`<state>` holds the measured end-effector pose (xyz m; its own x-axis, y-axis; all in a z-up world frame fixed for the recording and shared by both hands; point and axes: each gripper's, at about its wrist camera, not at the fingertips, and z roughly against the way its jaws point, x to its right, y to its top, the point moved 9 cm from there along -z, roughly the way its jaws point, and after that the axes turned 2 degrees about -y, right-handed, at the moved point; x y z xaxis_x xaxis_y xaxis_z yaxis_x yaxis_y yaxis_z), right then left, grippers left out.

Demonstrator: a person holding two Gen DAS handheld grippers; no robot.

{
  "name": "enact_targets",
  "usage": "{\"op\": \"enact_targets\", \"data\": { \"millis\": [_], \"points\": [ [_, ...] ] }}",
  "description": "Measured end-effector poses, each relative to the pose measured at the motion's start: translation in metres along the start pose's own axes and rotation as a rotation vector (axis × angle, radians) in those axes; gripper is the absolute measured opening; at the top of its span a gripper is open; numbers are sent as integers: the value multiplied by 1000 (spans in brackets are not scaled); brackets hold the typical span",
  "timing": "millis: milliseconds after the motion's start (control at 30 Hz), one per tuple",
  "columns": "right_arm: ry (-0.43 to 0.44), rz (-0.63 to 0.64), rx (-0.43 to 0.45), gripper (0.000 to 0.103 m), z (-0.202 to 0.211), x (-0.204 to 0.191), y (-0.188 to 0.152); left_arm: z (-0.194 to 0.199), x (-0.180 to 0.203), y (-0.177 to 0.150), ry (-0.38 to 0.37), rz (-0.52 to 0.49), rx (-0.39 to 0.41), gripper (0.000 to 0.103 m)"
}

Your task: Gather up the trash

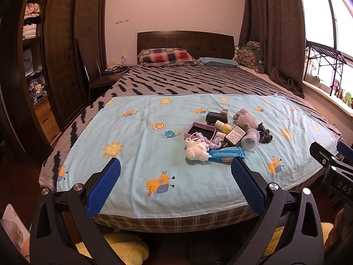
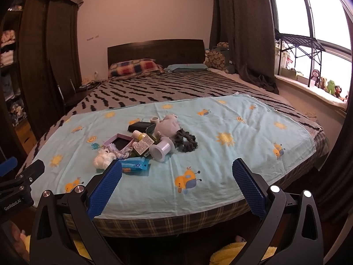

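A heap of small items lies on a light blue cartoon sheet (image 1: 136, 176) at the foot of the bed. It holds a blue snack wrapper (image 1: 227, 155) (image 2: 134, 165), white yarn (image 1: 195, 151) (image 2: 102, 158), a pink box (image 1: 199, 131) (image 2: 119, 142), a white spool (image 1: 250, 142) (image 2: 161, 149), a dark scrunchie (image 1: 264, 133) (image 2: 186, 142), a grey plush (image 1: 246, 118) (image 2: 166, 124), small bottles and a tape roll (image 1: 224, 111). My left gripper (image 1: 175, 187) is open and empty, short of the heap. My right gripper (image 2: 176, 187) is open and empty, right of the wrapper.
A small blue trinket (image 1: 169, 134) lies left of the heap. The bed runs back to pillows (image 1: 165, 56) and a dark headboard. A wardrobe (image 1: 55, 55) stands left, a curtain and window sill with toys (image 2: 326, 86) right. Yellow slippers (image 1: 125, 249) lie on the floor below.
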<state>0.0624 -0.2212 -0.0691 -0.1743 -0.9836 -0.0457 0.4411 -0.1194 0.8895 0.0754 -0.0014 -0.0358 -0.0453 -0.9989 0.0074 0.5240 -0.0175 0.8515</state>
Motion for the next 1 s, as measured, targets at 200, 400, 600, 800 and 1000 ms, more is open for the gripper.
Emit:
{"op": "enact_targets", "data": {
  "millis": [200,400,600,800,1000],
  "points": [
    [8,-3,-8,100,-1,0,-3,2,1,-1,1,2,-3,95],
    [12,-12,-8,100,-1,2,-4,3,1,-2,0,4,-6,95],
    [20,-20,-9,100,-3,2,-6,-1,3,-5,-2,1,-11,95],
    [21,-24,-8,100,-3,3,-8,-3,2,-6,1,6,-13,95],
    [29,-23,-13,100,-5,2,-10,-5,0,-10,2,13,-16,95]
  ]
}}
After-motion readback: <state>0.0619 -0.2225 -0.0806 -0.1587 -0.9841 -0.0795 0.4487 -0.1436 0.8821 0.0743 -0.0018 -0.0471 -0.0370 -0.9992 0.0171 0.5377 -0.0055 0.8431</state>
